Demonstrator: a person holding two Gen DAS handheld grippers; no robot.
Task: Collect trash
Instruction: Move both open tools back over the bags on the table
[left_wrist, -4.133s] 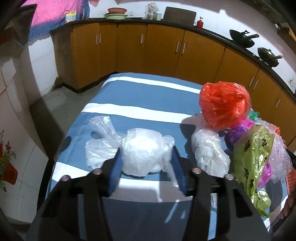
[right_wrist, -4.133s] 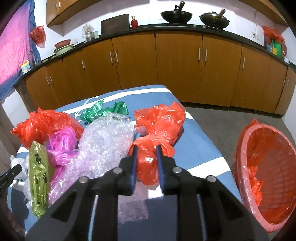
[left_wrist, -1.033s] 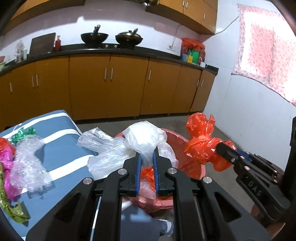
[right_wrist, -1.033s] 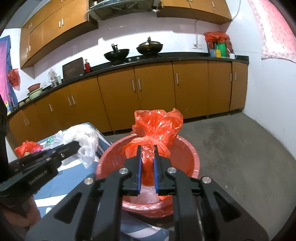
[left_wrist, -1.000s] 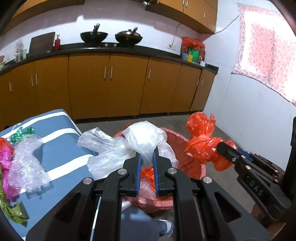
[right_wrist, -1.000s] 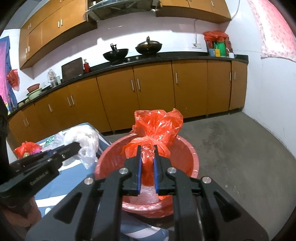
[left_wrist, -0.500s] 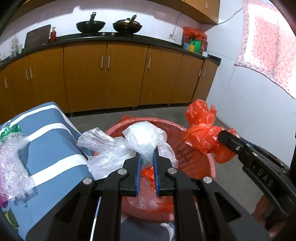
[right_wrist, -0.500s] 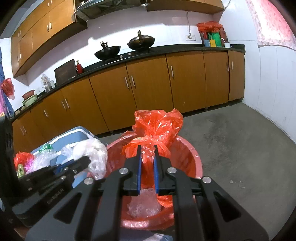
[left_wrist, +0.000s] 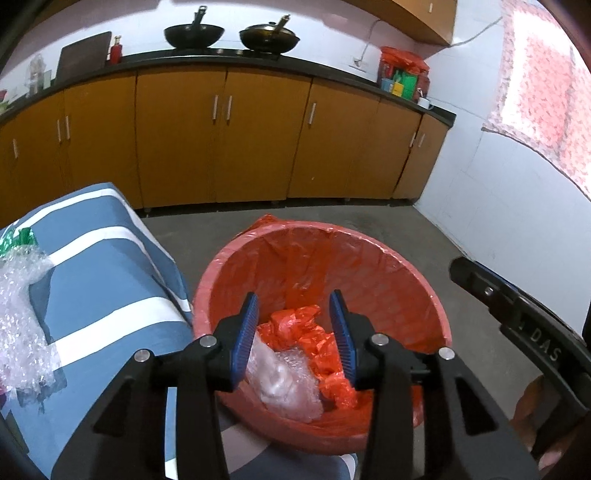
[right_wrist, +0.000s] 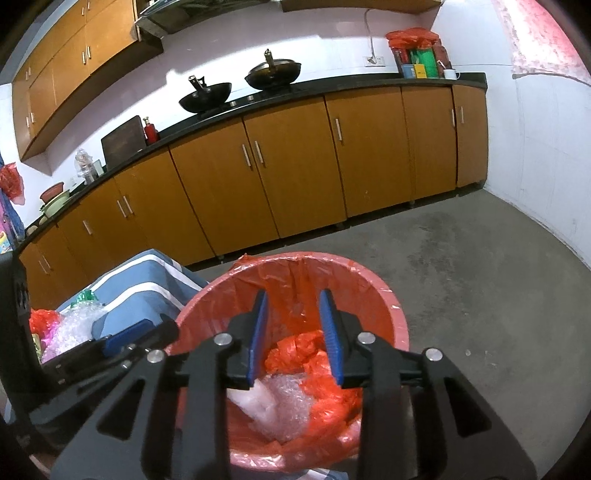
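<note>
A red basket lined with a red bag stands on the floor beside the table. Inside it lie crumpled red plastic bags and a clear plastic bag. My left gripper is open and empty above the basket. My right gripper is open and empty above the basket too; it also shows at the right edge of the left wrist view.
A table with a blue and white striped cloth stands left of the basket, with bubble wrap and coloured bags on it. Orange cabinets line the back wall. Grey floor lies to the right.
Both grippers have opened over the basket. The clear bag has dropped from the left and the red bag from the right; both now lie inside the basket.
</note>
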